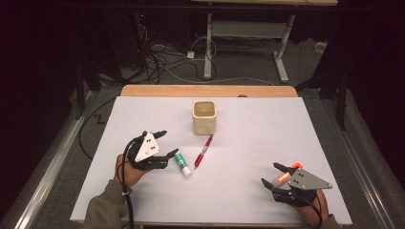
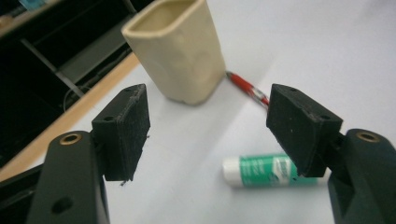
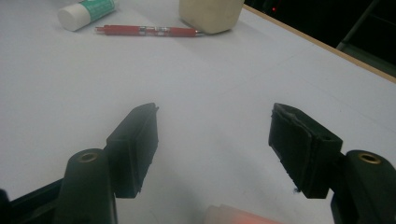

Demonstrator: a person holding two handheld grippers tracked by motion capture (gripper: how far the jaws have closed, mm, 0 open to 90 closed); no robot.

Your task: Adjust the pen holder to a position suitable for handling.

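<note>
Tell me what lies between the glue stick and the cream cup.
In the high view, the red pen lies between the glue stick and the cream cup, slanting toward the cup's base.

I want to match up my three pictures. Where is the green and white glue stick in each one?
High view: the glue stick lies left of centre, just right of the left gripper.
Left gripper view: low, right of centre, partly behind the right-hand jaw.
Right gripper view: top left corner.
Shared landmark: the red pen lies beside it, leading to the cream cup.
</note>
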